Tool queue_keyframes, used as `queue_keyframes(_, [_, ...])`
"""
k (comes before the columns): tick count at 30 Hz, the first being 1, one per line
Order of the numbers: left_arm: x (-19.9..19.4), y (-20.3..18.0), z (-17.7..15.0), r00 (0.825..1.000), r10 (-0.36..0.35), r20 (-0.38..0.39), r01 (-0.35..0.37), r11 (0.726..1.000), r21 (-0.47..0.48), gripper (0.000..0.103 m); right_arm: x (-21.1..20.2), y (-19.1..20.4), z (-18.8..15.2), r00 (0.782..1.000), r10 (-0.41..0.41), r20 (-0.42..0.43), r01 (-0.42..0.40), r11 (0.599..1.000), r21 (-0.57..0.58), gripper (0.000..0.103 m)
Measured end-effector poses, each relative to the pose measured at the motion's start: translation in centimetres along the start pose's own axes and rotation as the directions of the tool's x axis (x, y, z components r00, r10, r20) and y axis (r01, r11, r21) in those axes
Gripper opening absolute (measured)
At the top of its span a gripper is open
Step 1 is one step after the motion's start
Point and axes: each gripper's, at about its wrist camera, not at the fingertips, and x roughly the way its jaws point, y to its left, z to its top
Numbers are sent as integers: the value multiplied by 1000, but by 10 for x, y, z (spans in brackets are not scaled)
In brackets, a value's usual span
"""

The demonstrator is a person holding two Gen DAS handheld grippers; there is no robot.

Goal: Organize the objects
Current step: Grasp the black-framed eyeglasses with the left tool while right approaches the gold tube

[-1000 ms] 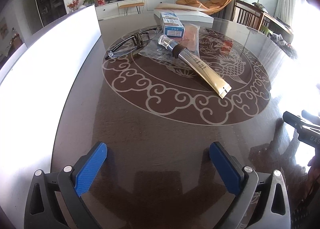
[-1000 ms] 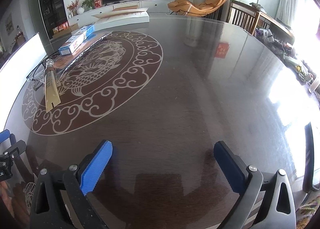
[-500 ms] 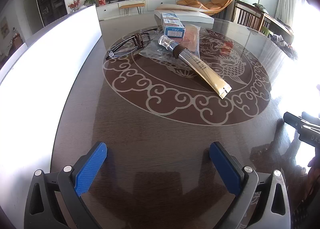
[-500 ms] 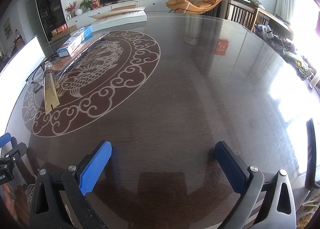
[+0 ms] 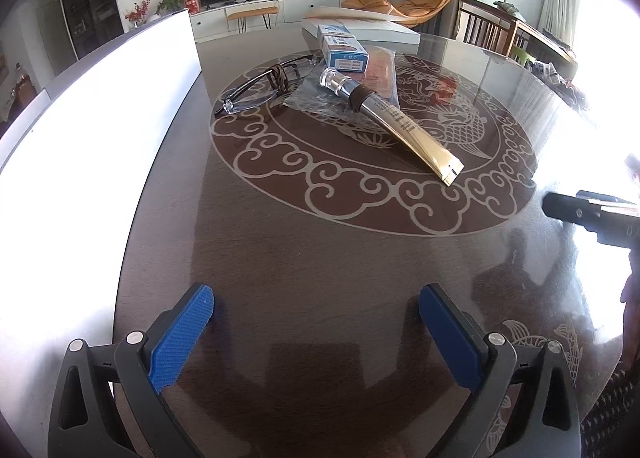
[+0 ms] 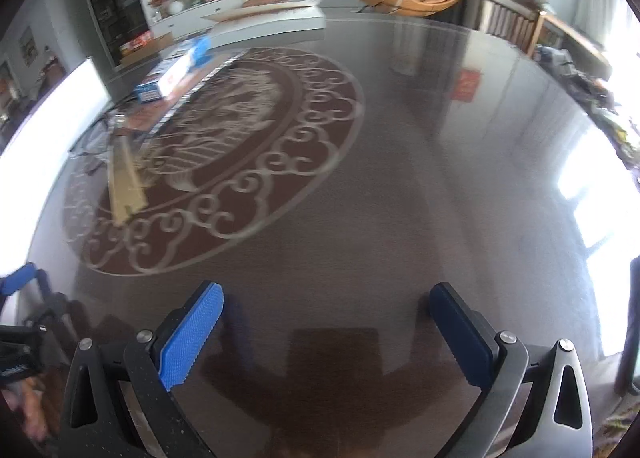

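Note:
On the dark round table point(image 5: 320, 250) lie a gold tube with a clear cap point(image 5: 396, 122), a pair of glasses point(image 5: 260, 86), a blue and white box point(image 5: 342, 50) and a clear plastic packet point(image 5: 360, 86), all far ahead of my left gripper point(image 5: 316, 322). The left gripper is open and empty above the table's near edge. My right gripper point(image 6: 326, 322) is open and empty; its body shows at the right of the left wrist view point(image 5: 592, 214). The tube point(image 6: 124, 174) and box point(image 6: 176, 70) show blurred at the left of the right wrist view.
A bright white panel point(image 5: 92, 130) runs along the table's left side. A long white flat box point(image 5: 360, 24) lies at the table's far edge. Wooden chairs point(image 5: 480, 28) stand at the far right.
The right gripper has swung left, so its view is blurred and the objects sit nearer its centre. The left gripper has barely moved. Both stay open.

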Motion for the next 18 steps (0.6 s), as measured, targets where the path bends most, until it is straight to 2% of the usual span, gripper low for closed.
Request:
queue_keyframes(4, [2,0,1,1000,9,2,-9,1000,-18,103,14,80,50,996,87,-7,-87,981,-174,89])
queue_keyframes(6, [2,-1,1,1000,9,3,-9,1000,-17,103,32,116,73,996,83,-36,-90,965,-245,65])
queue_keyframes(8, [2,-1,1,1000,7,4,-7,1000,-16,103,50,140,87,996,59,-64,-75,955,-286,57])
queue_keyframes(9, [2,0,1,1000,7,4,-7,1000,-16,103,58,147,92,996,53,-77,-74,954,-291,57])
queue_keyframes(10, [2,0,0,1000,7,4,-6,1000,-16,103,65,150,94,994,52,-101,-79,953,-292,56])
queue_keyframes(11, [2,0,1,1000,7,4,-6,1000,-16,103,71,149,93,992,43,-122,-78,954,-290,39])
queue_keyframes(12, [2,0,0,1000,6,4,-6,1000,-16,103,69,148,92,994,28,-103,-58,954,-295,29])
queue_keyframes(16, [2,0,1,1000,6,4,-6,1000,-16,103,49,112,70,997,34,-70,-49,970,-237,27])
queue_keyframes(18, [2,0,1,1000,6,4,-6,1000,-16,103,39,82,50,998,0,-63,-13,980,-200,27])
